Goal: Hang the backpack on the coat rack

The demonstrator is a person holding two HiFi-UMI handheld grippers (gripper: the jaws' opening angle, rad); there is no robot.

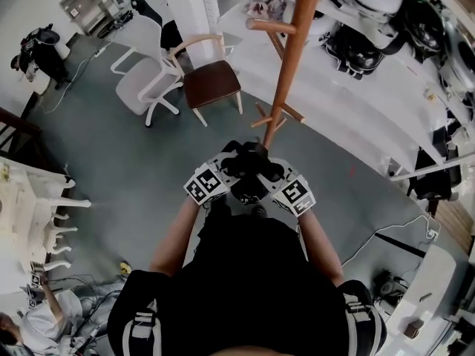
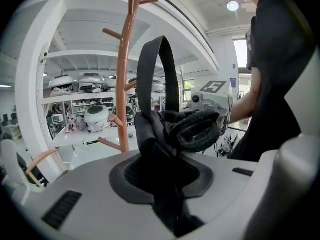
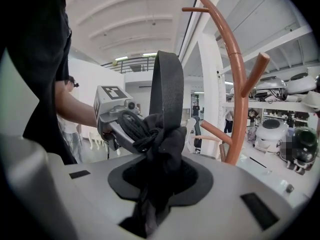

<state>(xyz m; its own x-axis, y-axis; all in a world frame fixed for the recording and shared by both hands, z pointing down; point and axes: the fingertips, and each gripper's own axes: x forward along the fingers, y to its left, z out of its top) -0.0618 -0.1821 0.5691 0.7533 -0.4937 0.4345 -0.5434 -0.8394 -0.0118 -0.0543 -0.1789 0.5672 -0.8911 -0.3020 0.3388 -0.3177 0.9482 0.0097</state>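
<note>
Step in hand: approach, not yet hung. Rack [image 1: 291, 58] just ahead on far side. Backpack [image 1: 249, 162] held up on its near side. Left gripper [image 1: 230, 173] and right gripper [image 1: 269, 176] both clenched on bunched backpack fabric. Next, likely: raise, then drop loop [image 3: 167, 84] over a peg.

Pale grey floor [image 1: 126, 162] across the middle of the head view. At upper left, white swivel office chair [image 1: 148, 73] just beside a wooden armchair with dark brown seat [image 1: 212, 82]. Long white shelving [image 1: 334, 102] down the right side, loaded with round dark and white appliances. In the left gripper view, small round ceiling lamp [image 2: 232, 5] lit at upper right, bright window [image 2: 241, 51] below it. White arched ceiling ribs [image 3: 125, 11] across the top of the right gripper view.
</note>
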